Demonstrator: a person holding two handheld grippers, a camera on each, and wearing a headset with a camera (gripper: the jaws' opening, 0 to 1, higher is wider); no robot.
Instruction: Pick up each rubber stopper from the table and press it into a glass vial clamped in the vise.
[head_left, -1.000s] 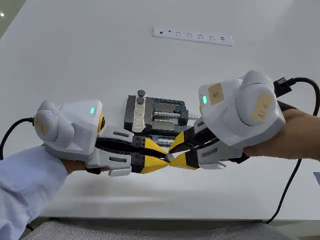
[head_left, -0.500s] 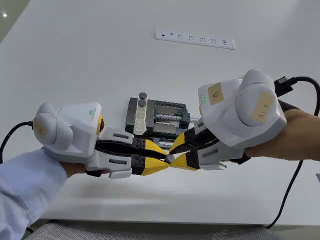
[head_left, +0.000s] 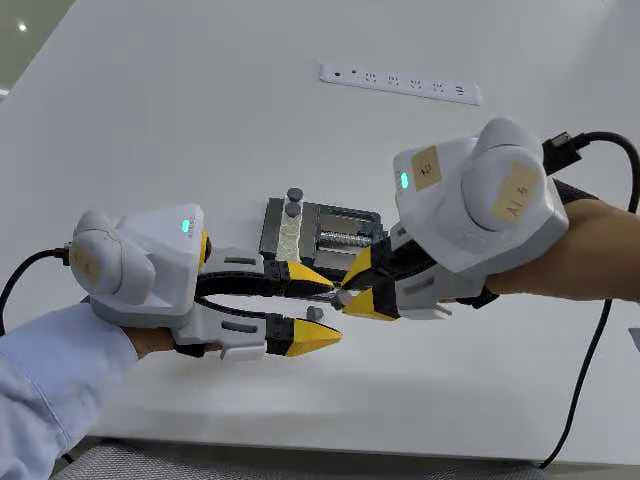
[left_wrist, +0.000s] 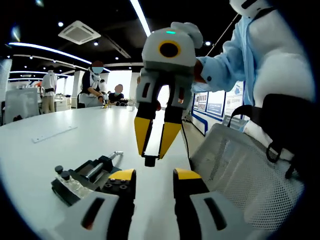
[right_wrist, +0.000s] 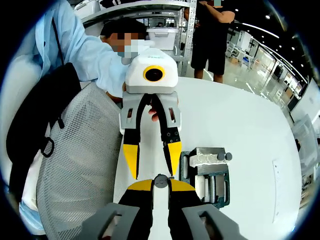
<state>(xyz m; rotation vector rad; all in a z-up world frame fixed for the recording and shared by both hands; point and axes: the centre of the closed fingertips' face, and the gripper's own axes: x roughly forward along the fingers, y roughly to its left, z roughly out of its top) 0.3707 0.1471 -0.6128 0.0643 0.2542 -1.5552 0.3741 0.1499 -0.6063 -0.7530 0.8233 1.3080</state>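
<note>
A small dark rubber stopper (head_left: 343, 297) is pinched between the yellow tips of my right gripper (head_left: 346, 296), which is shut on it just above the table; the stopper (right_wrist: 160, 180) also sits at my jaw tips in the right gripper view. My left gripper (head_left: 323, 310) faces it tip to tip with its jaws spread open and nothing in them. In the left gripper view the right gripper (left_wrist: 151, 156) hangs ahead with the stopper (left_wrist: 150, 161) at its tips. Just behind stands the vise (head_left: 322, 240), clamping glass vials (head_left: 288, 235) with two grey stoppers (head_left: 293, 201) on top.
A white power strip (head_left: 400, 82) lies at the far side of the white table (head_left: 150, 120). A black cable (head_left: 590, 340) runs off the table's front right. A mesh chair (right_wrist: 75, 165) stands at the near edge. People stand in the background (left_wrist: 95, 85).
My left gripper has opened and drawn back a little from the stopper, which stays in my right gripper. The right gripper has risen slightly. The head camera has shifted.
</note>
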